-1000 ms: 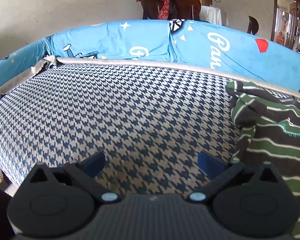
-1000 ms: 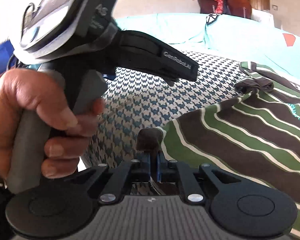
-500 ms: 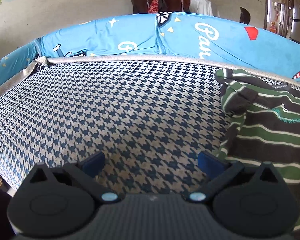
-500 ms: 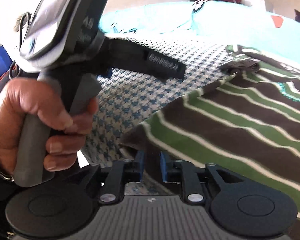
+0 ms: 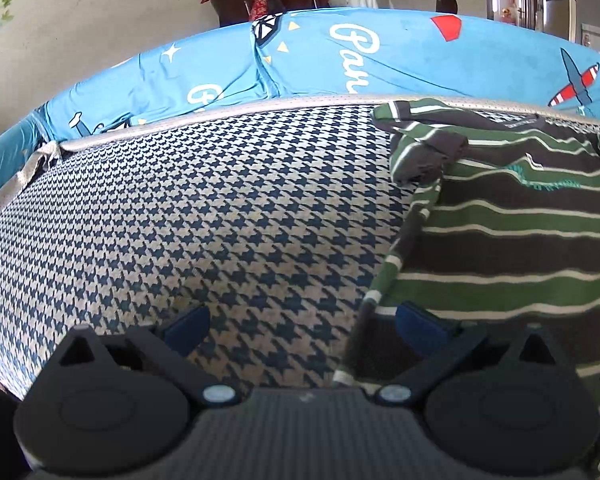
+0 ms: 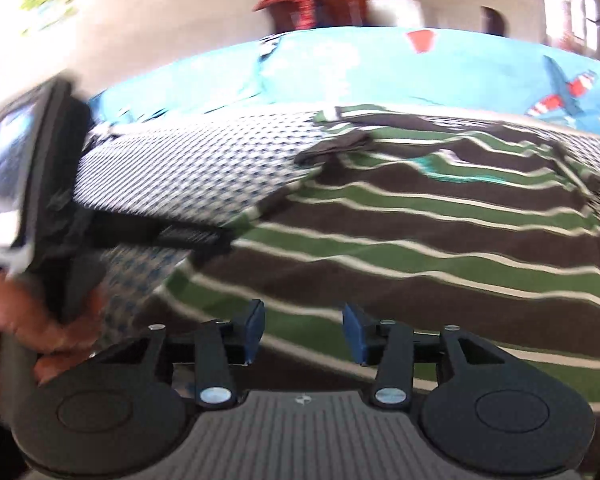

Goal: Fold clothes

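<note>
Now: shirt edge sits between the left jaws, right gripper has let go

Now the striped shirt (image 5: 512, 240) lies spread on the houndstooth mat (image 5: 204, 216), on the half of the mat to the shirt's own left edge's right, collar toward the far blue cushion (image 5: 340, 60). Long axis of the shirt runs from the near hem up to that far collar; stripes cross it sideways. A folded sleeve (image 5: 424, 156) bunches at the far left corner of the shirt.

Left gripper (image 5: 300, 328) is wide open and holds nothing. The shirt's near left edge falls between its jaws: right pad sits over striped cloth, left pad over bare mat. So the left gripper looks nearer to that side seam, and closing there would likely pinch the edge.

Right gripper (image 6: 303, 330) is spread partway, nothing between the pads, hovering above the near hem with the shirt lying straight ahead of it. The hand (image 6: 28, 332) on the left gripper's handle shows at its left; this view is motion-blurred.

Versus a second ago: the right gripper was clamped on the shirt's near corner, cloth lifted; now it is released and the shirt lies flatter. The left gripper was over bare mat with the shirt off to its right; now it has shifted toward the shirt until the edge is inside the jaws. Opening width on the left looks unchanged.
</note>
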Action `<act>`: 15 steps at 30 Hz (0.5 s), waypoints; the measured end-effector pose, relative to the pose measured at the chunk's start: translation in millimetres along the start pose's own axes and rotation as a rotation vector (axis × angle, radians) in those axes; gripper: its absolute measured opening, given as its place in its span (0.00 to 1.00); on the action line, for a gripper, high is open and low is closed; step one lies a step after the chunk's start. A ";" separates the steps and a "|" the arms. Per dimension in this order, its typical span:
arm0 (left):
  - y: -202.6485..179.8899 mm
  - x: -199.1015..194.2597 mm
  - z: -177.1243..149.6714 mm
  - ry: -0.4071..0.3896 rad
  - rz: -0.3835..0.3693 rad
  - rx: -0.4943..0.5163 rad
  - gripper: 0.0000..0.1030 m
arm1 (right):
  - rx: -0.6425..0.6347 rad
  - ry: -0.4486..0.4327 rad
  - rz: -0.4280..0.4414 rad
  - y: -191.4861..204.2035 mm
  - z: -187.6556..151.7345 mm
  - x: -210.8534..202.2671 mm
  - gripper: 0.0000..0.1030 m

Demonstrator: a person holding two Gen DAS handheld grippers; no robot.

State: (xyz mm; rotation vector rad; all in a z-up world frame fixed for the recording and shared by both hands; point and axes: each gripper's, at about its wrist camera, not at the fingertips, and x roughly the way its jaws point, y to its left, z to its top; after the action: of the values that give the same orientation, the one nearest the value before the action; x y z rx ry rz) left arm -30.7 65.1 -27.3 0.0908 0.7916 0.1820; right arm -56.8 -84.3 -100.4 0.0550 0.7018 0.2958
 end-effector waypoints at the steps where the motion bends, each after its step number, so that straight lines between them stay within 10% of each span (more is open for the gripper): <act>1: -1.7 -1.3 -0.4 0.000 -0.008 0.002 1.00 | 0.021 -0.001 -0.013 -3.6 0.8 0.2 0.45; 15: -17.6 10.9 -2.5 -0.011 -0.047 0.050 1.00 | 0.122 0.027 -0.096 -40.6 12.7 9.8 0.46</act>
State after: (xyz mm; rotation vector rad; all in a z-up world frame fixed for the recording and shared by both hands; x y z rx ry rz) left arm -22.7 50.0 -39.3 0.1202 0.7871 0.1172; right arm -31.4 -119.7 -102.9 0.1329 0.7464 0.1623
